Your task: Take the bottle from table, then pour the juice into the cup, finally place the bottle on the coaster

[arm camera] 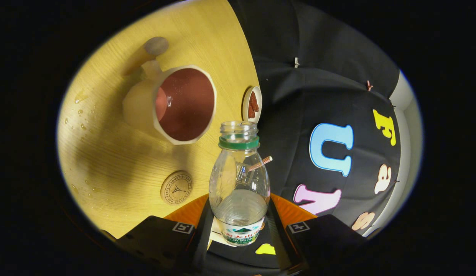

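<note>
Pose: I held the gripper (239,230) rolled sideways, so the table looked tipped.
Grip: both fingers pinched the bottle (239,184) at its lower body; its open mouth pointed to 12 o'clock.
Surface: the wooden table (107,153) carried water drops at 9 o'clock.
Coaster (177,187): lying flat at 10 o'clock from the bottle.
Cup (176,103): at 11 o'clock, beyond the fingers, mouth facing me.
Small dish (252,104): at the table edge, just beyond the bottle mouth.
Room: black cloth wall (299,96) at 2 o'clock.

clear glossy plastic bottle (239,180), matt wood-grain table (119,161)
</note>
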`<state>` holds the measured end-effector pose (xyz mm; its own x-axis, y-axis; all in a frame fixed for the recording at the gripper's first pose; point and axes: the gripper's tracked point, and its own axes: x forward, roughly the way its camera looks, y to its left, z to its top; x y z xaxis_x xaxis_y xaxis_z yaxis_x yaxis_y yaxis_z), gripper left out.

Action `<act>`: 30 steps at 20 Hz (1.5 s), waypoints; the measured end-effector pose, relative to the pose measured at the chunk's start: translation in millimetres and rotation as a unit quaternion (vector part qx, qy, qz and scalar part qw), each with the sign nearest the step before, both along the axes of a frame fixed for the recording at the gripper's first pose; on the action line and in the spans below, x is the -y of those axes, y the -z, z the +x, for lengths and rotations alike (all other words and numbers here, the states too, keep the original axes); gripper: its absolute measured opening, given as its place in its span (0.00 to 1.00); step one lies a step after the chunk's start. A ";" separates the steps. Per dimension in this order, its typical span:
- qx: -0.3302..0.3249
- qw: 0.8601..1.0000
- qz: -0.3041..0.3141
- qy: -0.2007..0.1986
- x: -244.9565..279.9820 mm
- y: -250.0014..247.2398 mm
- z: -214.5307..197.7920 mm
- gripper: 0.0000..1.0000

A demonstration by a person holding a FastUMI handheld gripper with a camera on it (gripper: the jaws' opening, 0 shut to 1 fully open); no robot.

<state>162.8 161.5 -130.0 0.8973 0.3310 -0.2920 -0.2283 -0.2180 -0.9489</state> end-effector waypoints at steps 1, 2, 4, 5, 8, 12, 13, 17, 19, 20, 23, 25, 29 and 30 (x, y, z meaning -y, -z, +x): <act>0.003 1.000 -0.007 -0.004 -1.1 -0.3 -0.6 0.73; 0.005 1.000 -0.013 -0.008 -1.1 -0.4 0.1 0.73; 0.006 1.000 -0.021 -0.009 0.8 1.2 3.2 0.73; 0.006 1.000 -0.026 -0.009 2.6 1.6 4.0 0.73; 0.008 0.999 -0.039 -0.011 4.2 3.2 3.8 0.73; 0.009 0.999 -0.046 -0.012 4.2 2.5 4.8 0.73; 0.011 0.999 -0.049 -0.013 3.4 1.8 4.9 0.73; 0.016 0.998 -0.062 -0.020 2.9 -1.7 6.8 0.73; 0.024 0.997 -0.072 -0.027 2.7 -2.4 9.2 0.73; 0.028 0.996 -0.078 -0.032 1.6 -2.7 8.0 0.73; 0.037 0.993 -0.098 -0.048 -2.1 -6.6 7.5 0.73; 0.040 0.992 -0.106 -0.052 -1.8 -5.9 9.4 0.73; 0.045 0.990 -0.120 -0.058 -2.9 -7.3 8.9 0.73; 0.045 0.989 -0.125 -0.059 -3.1 -7.0 8.8 0.73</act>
<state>171.6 164.5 -123.0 0.8829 0.3629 -0.2979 -0.1037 -0.4681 -0.8776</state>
